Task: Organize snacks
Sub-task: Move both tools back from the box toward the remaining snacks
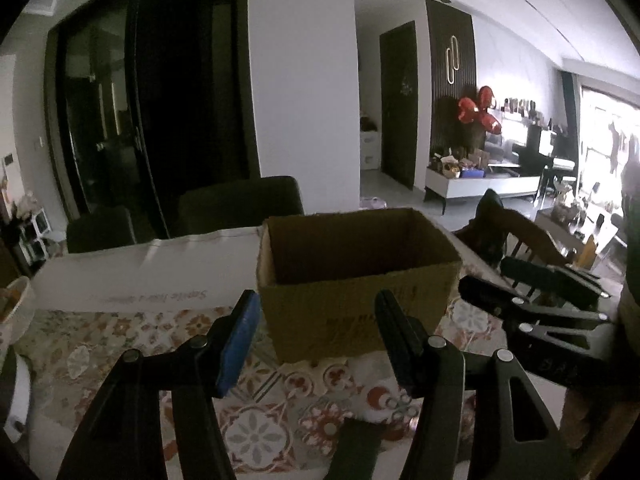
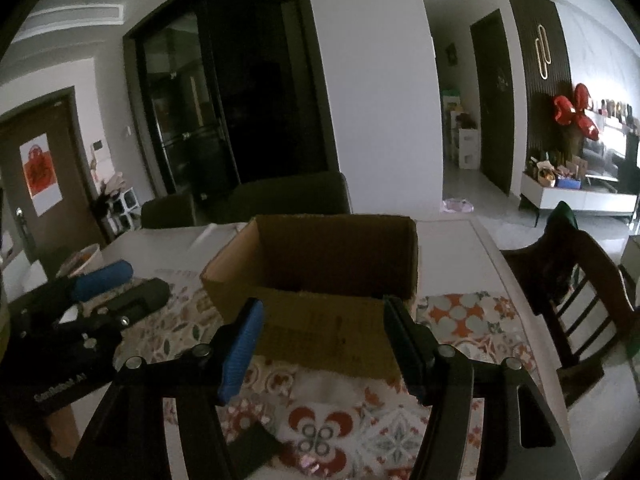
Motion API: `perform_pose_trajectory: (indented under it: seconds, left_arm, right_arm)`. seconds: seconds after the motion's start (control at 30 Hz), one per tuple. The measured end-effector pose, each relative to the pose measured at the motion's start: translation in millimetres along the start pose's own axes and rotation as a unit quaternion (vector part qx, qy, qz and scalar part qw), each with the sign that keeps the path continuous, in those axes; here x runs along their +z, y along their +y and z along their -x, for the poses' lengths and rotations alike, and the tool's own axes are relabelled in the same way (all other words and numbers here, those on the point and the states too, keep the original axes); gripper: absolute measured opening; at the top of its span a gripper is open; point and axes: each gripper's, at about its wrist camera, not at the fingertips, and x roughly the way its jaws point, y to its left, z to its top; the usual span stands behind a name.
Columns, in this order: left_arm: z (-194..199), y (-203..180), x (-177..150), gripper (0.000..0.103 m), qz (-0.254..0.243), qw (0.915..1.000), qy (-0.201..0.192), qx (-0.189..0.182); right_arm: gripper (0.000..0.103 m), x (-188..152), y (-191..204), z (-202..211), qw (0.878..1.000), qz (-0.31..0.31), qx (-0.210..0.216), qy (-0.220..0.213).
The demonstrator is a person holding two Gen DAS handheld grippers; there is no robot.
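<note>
Left gripper point(image 1: 316, 336): jaws apart, nothing between the pads, one finger faced with a blue ribbed pad point(image 1: 236, 344), the other black. Framed in the gap, a cardboard box point(image 1: 352, 276), open at the top, flaps out of sight, inside dark and contents not discernible. Stands upright on a patterned cloth point(image 1: 280, 408) of red, grey and cream tiles covering the near part of the tabletop point(image 1: 132, 276).

Right gripper point(image 2: 322, 346): jaws likewise apart and empty, same blue pad on one finger, black on the other, aimed at the same box point(image 2: 316, 276) from its other near corner. Seen beside each other in both views: right gripper at the right edge of the left wrist view point(image 1: 536, 312), left gripper at the left edge of the right wrist view point(image 2: 104, 292). Neither touching the box.

Outward from the box: bare white tabletop behind and to its left, with faint printed lettering on a white sheet point(image 1: 160, 300). A bowl point(image 1: 12, 304) at the far left edge. A small dark flat object point(image 2: 256, 452) on the cloth just under the jaws, too blurred to name. Two dark upholstered chairs point(image 1: 240, 204) pushed in at the far edge, a wooden slatted chair point(image 2: 576, 280) at the right edge. No snacks identifiable anywhere on the tabletop.
</note>
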Motion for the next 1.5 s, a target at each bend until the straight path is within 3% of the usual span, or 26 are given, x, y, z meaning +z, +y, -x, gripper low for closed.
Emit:
perform_pose_trajectory:
  seconds: [0.63,1.5]
  left_arm:
    - [36.4,-13.0,-71.0,0.059,-0.024,0.9991,0.026,-0.025]
    - [-27.3,-25.7,-138.7,0.059,-0.04,0.989,0.118,-0.08]
  right_arm:
    - [0.063,-67.7,31.9,41.5,0.997,0.074,-0.006,-0.014]
    - [0.063,-129.2,30.8,-23.1,0.987,0.122,0.031,0.098]
